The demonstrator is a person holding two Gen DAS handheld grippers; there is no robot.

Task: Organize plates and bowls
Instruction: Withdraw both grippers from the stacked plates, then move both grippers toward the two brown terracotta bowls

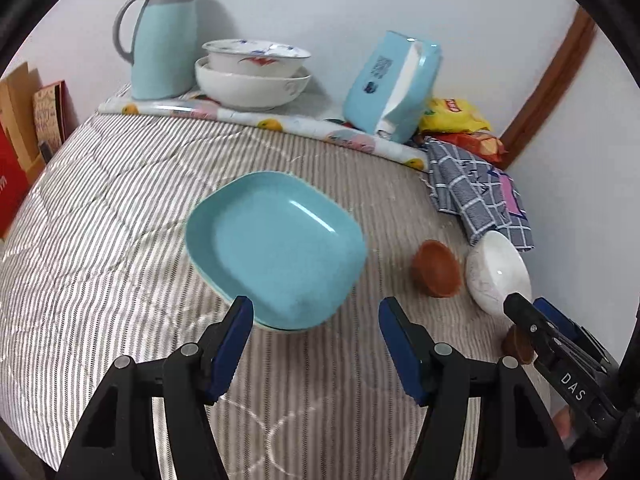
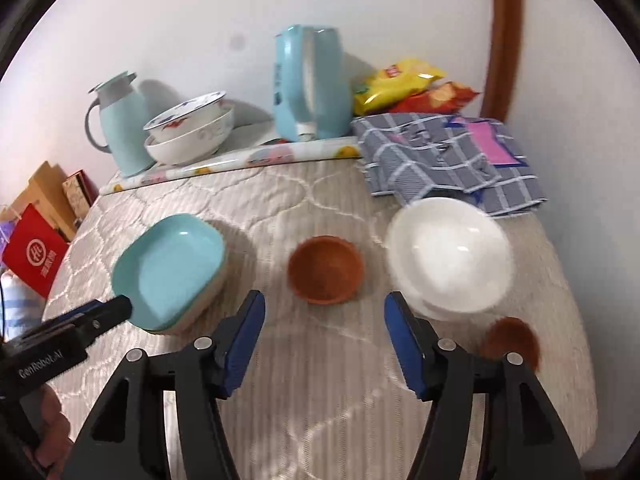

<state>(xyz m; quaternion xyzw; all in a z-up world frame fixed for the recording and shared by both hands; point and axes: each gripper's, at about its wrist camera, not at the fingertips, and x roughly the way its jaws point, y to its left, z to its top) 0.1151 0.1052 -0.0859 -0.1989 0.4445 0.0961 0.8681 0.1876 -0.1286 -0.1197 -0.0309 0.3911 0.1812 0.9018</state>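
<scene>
Striped quilted table cover against a white wall.
Stacked square turquoise plates sit left, white bowls right, a brown bowl between; left gripper and right gripper gape empty.

A plain white wall stands behind a table under a striped quilted cover. A brown wooden frame runs up the wall at the right.

The left gripper tilts downward, jaws parted with nothing between its blue pads. The right gripper tilts downward likewise, jaws apart and empty, beside the left.
</scene>
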